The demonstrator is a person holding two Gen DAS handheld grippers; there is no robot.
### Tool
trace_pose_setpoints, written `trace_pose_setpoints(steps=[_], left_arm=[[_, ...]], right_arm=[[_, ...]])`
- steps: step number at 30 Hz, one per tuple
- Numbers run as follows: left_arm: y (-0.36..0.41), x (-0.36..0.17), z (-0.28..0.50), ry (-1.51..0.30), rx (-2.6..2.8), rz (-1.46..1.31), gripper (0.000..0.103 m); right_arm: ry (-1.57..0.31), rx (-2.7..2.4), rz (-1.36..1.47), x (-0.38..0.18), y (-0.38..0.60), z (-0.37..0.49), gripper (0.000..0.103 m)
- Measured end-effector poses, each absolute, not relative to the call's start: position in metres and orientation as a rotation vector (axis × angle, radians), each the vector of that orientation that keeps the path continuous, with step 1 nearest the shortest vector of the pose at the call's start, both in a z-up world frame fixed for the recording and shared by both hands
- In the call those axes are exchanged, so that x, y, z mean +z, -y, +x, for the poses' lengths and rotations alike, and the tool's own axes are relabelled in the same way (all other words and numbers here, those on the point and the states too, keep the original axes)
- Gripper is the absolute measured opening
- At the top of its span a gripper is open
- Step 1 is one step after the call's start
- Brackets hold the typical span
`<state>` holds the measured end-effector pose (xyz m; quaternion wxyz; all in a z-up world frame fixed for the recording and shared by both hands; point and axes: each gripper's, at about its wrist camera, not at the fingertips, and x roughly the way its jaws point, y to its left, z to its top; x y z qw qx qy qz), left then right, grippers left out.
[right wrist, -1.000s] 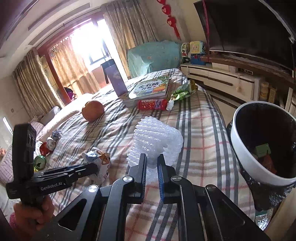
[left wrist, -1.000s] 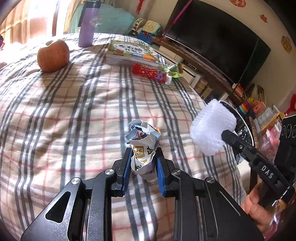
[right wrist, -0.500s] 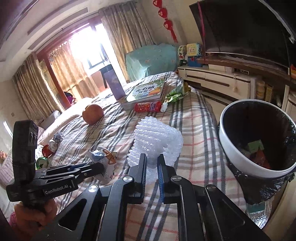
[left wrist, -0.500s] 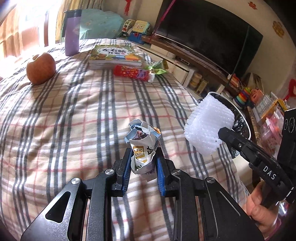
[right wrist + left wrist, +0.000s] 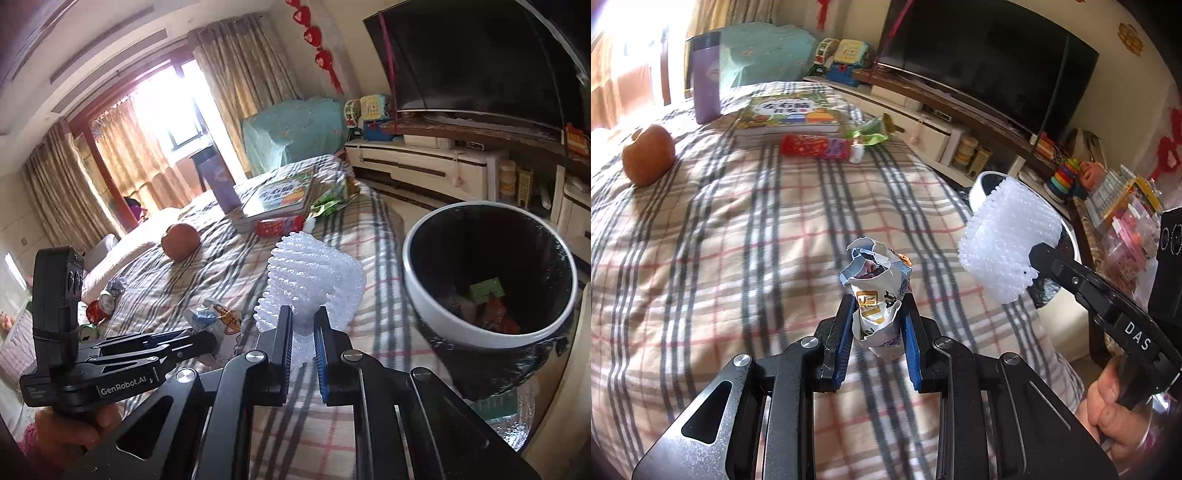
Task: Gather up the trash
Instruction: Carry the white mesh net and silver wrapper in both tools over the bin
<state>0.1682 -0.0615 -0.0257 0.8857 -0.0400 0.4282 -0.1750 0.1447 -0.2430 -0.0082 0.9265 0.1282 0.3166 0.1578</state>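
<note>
Left claw pinched narrow on a crumpled white-and-blue printed paper wrapper; blue pads bite its lower half, torn mouth sticking up free. Held clear above the plaid bedspread, over the part nearest the camera.

Right claw pinched narrow on a white foam mesh fruit sleeve; pads grip one squeezed end, the rest fans out above. It hangs near the bed's right edge, just beside the white-rimmed, black-lined waste bin, not yet over its mouth. Bin stands off the bed's side and already holds a few scraps.

Handling, as judged:
- Wrapper: very light, thin, crushes flat, no spring. Slick printed face could slide on the pads; a hold low on the bunched body, as now, seems safest. The torn top would likely rip.
- Foam sleeve: near weightless, soft, springy, not fragile. Compresses to almost nothing, so a loose pinch may let it creep out; may also cling to a pad on release. Best taken across a folded end.

Still on the bed toward the far edge: red printed snack packet, green crinkled wrapper, both beside a picture book. Crushed cans lie near the left edge. Brownish round fruit and purple tumbler look like keepers.
</note>
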Motion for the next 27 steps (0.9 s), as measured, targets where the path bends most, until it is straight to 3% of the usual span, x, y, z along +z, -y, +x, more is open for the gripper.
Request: trace_pose_setpoints(steps=[27], left_arm=[[0.158, 0.001, 0.188, -0.85, -0.54, 0.024, 0.023]], right_arm=[[-0.605, 0.108, 0.337, -0.002, 0.344, 0.131, 0.011]])
